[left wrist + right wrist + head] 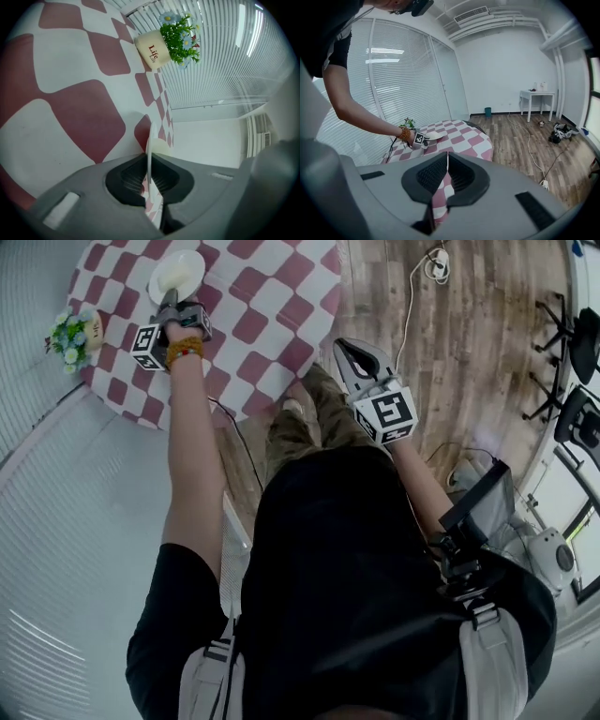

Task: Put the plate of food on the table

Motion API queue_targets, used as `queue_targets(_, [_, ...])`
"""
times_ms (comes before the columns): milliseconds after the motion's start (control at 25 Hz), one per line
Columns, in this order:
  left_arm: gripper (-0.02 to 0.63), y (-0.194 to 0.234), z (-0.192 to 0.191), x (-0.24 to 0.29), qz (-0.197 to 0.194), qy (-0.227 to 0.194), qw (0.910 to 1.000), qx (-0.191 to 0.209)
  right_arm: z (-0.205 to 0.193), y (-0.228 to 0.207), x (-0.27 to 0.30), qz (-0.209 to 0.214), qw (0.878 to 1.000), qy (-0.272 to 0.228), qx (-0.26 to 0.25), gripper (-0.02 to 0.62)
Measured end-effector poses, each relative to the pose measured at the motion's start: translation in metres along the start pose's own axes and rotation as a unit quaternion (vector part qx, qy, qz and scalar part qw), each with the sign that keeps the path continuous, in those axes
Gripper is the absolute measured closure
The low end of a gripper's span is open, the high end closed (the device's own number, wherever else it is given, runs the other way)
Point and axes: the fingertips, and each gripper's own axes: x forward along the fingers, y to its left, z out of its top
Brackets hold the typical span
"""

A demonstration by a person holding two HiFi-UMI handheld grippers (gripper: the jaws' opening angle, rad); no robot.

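Jaws on my left gripper (149, 164) are pinching the plate (176, 275) rim between them, holding it level for set-down. The table (272, 306) is lying directly beneath, maybe touching. My right gripper (447, 161) is idling closed, empty.

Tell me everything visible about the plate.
The plate is round, white and smooth, with a cream patch in its middle that I cannot identify. The left gripper has its jaws shut on the near rim, holding it roughly level over the red-and-white checked tablecloth. Whether it rests on the cloth cannot be told.
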Motion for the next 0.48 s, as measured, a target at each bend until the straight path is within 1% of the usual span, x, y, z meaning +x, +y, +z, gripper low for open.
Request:
queue_targets(120, [0.586, -0.018, -0.012, -0.015, 0.003, 0.005, 1.0000, 0.008, -0.001, 0.007, -0.006, 0.000, 1.000, 0.009, 0.003, 0.581])
queue_targets(200, [0.586, -0.018, -0.012, -0.018, 0.004, 0.007, 0.9998, 0.018, -0.001, 0.010, -0.008, 0.003, 1.000, 0.010, 0.002, 0.581])
queue_targets(320, [0.586, -0.017, -0.011, -0.018, 0.004, 0.010, 0.9998, 0.017, -0.001, 0.015, -0.010, 0.003, 1.000, 0.009, -0.002, 0.581])
queue_targets(480, [0.586, -0.017, -0.011, -0.019, 0.009, 0.007, 0.9995, 0.030, 0.000, 0.018, -0.011, -0.002, 1.000, 0.007, -0.001, 0.581])
